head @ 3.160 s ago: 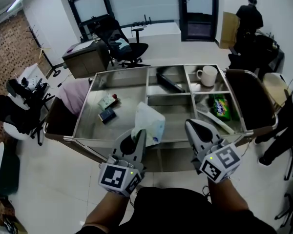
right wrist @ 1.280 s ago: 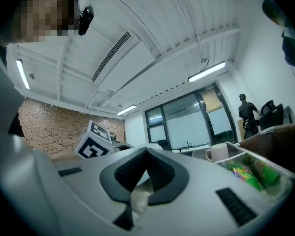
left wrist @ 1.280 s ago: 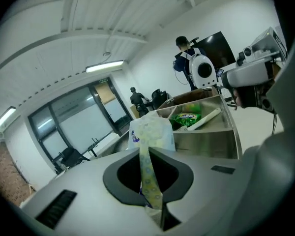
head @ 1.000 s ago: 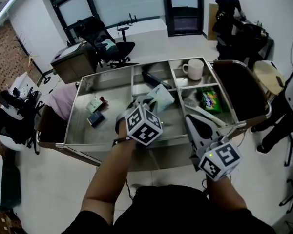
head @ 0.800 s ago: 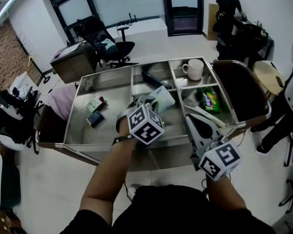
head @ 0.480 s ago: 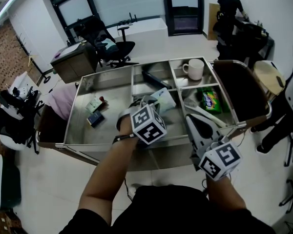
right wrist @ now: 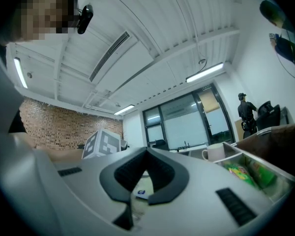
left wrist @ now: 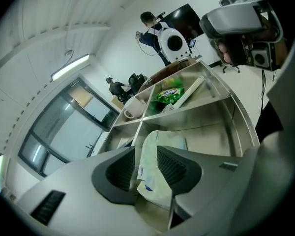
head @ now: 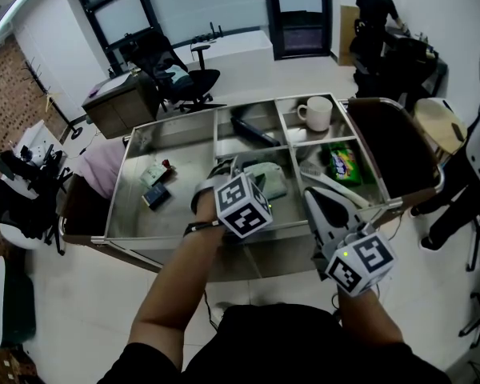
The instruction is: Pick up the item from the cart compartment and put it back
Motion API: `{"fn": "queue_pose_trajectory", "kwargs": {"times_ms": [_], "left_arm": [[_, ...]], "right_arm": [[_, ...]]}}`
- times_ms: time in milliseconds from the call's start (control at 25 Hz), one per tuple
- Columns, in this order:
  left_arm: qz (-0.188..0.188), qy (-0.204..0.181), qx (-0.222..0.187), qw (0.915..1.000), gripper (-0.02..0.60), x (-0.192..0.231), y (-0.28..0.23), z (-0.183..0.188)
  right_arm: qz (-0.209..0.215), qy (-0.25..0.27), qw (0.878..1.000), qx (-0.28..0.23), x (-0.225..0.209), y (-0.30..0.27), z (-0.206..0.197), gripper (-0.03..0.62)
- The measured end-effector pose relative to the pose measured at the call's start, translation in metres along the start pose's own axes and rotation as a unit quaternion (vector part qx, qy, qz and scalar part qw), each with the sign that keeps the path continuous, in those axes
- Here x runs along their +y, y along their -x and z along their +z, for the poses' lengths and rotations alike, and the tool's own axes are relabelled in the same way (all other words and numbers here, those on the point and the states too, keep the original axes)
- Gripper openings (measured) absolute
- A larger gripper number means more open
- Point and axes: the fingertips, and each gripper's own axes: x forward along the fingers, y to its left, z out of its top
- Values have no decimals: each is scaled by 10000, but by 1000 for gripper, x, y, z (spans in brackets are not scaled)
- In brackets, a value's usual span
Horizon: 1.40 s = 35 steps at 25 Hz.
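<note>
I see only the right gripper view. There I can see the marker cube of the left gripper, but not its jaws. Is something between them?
Observer: Yes. A pale soft pack is between the jaws of the left gripper, and those jaws are opening.
Operator: Where in the cart is this pack?
Observer: The head view shows it down in the middle compartment, under the left gripper.
Operator: And what is in the part of the cart to the left of it?
Observer: The large left compartment holds two small things, a pale packet and a dark item, lying apart from each other.
</note>
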Motion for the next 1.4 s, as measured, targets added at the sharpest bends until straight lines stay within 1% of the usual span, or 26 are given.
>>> {"fn": "queue_pose_trajectory", "kwargs": {"times_ms": [240, 400, 480, 560, 600, 680, 760, 800, 840, 880, 960, 1040, 1080, 1160, 1240, 1280, 1400], "left_arm": [[69, 6, -18, 10000, 143, 1, 6, -3], [1, 177, -18, 9998, 143, 0, 5, -8], [21, 390, -117, 9992, 141, 2, 7, -8], [8, 878, -403, 9953, 0, 6, 13, -4], [-51, 1194, -597, 9910, 0, 7, 16, 0], [-149, 1754, -939, 9799, 0, 10, 22, 6], [-146, 2170, -1165, 9691, 0, 15, 29, 8], [-125, 2398, -1283, 9622, 0, 18, 33, 8], [-83, 2647, -1451, 9533, 0, 20, 39, 9], [-7, 2905, -1690, 9418, 0, 24, 47, 12], [231, 3360, -2277, 9136, 0, 30, 67, 17], [521, 3663, -2756, 8872, 0, 32, 91, 14], [663, 3776, -2925, 8760, 0, 33, 102, 11], [886, 3985, -3158, 8565, 0, 34, 121, 1], [1017, 4163, -3277, 8420, 0, 35, 134, -8], [1064, 4228, -3306, 8371, 0, 35, 138, -12], [1113, 4365, -3383, 8262, 0, 32, 148, -19]], "right_arm": [[34, 2, 10000, 16, 3, -1, -1, 17], [75, 9, 10000, 33, 6, -4, -3, 17], [78, 8, 10000, 39, 7, -4, -4, 17], [82, 10, 10000, 44, 8, -4, -4, 17], [84, 11, 10000, 49, 8, -5, -5, 17], [86, 12, 9999, 61, 8, -6, -7, 17], [92, 11, 9999, 71, 8, -7, -7, 17], [98, 10, 9999, 75, 9, -7, -7, 17], [107, 9, 9999, 78, 9, -7, -7, 17], [117, 9, 9999, 80, 10, -7, -8, 17], [140, 6, 9999, 79, 10, -6, -8, 17], [169, 5, 9998, 92, 12, -5, -10, 17], [184, 8, 9998, 109, 12, -6, -11, 17], [200, 21, 9997, 153, 14, -9, -13, 17], [212, 46, 9996, 192, 15, -12, -15, 17], [226, 69, 9995, 209, 17, -13, -16, 17], [275, 172, 9992, 242, 21, -17, -18, 17]]}}
